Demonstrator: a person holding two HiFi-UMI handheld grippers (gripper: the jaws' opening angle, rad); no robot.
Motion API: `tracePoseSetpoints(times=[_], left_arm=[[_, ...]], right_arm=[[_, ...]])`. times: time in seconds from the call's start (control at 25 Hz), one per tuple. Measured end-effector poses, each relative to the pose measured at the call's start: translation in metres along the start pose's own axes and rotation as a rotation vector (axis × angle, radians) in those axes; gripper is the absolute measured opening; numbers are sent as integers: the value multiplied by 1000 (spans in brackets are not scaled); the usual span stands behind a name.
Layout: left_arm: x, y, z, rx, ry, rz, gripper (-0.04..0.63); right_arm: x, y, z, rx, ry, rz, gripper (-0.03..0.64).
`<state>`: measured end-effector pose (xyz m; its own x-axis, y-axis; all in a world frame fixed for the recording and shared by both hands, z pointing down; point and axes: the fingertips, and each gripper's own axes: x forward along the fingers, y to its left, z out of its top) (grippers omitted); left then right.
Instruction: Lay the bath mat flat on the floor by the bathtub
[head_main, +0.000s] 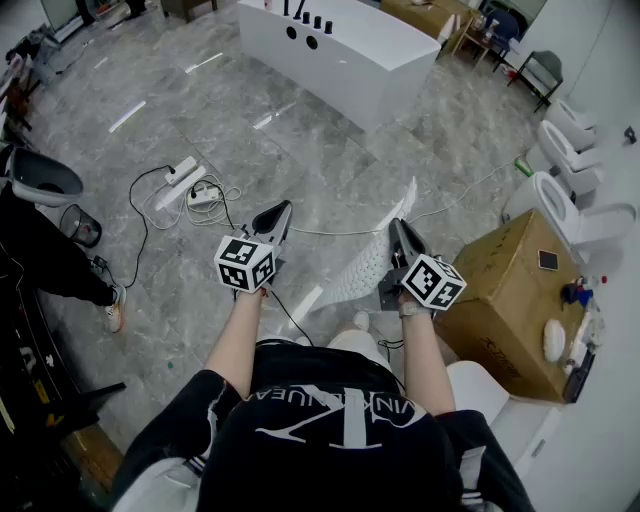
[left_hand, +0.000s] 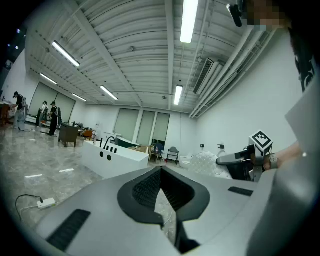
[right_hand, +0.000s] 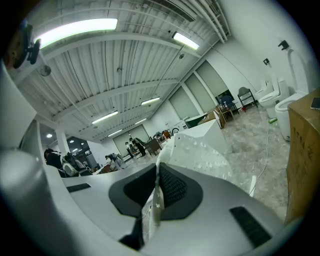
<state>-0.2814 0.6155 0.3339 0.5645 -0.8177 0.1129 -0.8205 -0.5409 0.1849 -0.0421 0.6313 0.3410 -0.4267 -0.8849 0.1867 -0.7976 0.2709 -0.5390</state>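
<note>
Grey stone-patterned floor (head_main: 300, 140) stretched across the wide, strip-lit room where you stood, with the white bathtub (head_main: 340, 55) well ahead of you at the top of the head view. You held both tools out in front of your body, their marker cubes facing up.

Your right gripper (head_main: 400, 228) had its jaws clamped on one edge of the bath mat (head_main: 368, 262). In the right gripper view, the thin white edge ran straight down between the dark ribbed pads. The mat, white and covered in small raised bumps, hung from that grip in a loose, tilted sheet between your two tools. It was not flat, and it was well apart from the tub. Whether its lower corner touched the floor could not be told.

Your left gripper (head_main: 278, 212) was beside the mat but apart from it. In the left gripper view, its jaw tips were pressed together with nothing caught between them, and only floor showed through the narrow slit behind the tips. The mat and your other tool appeared off to the right in that view.

A cardboard box (head_main: 505, 290) stood just beside your right arm, with white toilets (head_main: 560, 195) lined up beyond it. A white power strip (head_main: 181, 172) and its looped cables lay on the floor to your left.
</note>
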Motion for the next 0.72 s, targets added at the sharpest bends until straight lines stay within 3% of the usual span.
tracePoseSetpoints(times=[0.4,0.72], left_arm=[[20,30,-9,-18,33,8,14],[84,70,-14,-31,61,44,14]], right_arm=[[48,-2,2,20,2,-13,35],[103,-45,17,73,-5,6,37]])
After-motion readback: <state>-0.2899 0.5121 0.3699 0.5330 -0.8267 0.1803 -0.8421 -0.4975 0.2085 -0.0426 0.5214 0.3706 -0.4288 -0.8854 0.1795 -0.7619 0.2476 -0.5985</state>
